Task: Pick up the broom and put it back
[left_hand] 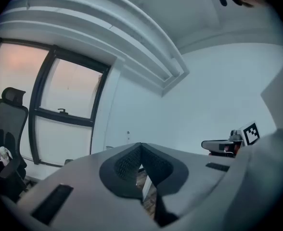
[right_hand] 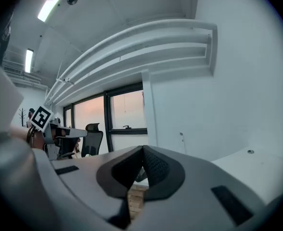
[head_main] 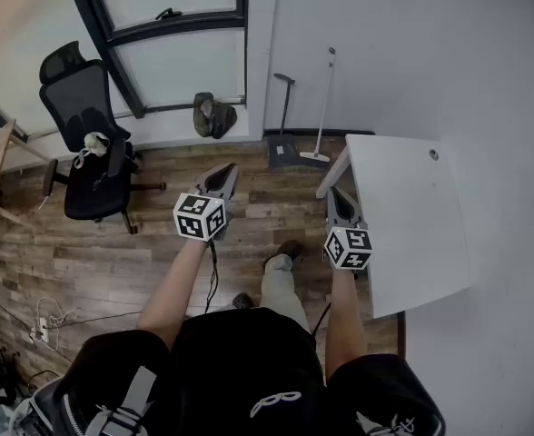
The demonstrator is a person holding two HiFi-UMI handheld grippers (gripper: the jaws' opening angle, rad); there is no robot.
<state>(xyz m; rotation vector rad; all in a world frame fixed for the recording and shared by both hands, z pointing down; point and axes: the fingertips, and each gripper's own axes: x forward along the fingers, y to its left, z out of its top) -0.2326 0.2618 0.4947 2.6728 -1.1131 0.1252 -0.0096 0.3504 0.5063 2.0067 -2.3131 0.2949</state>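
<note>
On the wooden floor [head_main: 149, 271] by the far wall [head_main: 412, 53], just past the far left corner of the white table [head_main: 412, 225], the broom [head_main: 322, 107] stands upright. Its pale handle leans on the wall beside a dark dustpan [head_main: 281, 145], which looks like its storage spot. The person stands well back, with both arms held forward. The left claw [head_main: 221, 176] and right claw [head_main: 339, 195] are each clenched, tips together, gripping and touching nothing.

Upper left of my view, a black office chair [head_main: 90, 143] stands on the wooden floor [head_main: 94, 262] (something pale on its seat); a white table [head_main: 412, 216] sits right.
</note>
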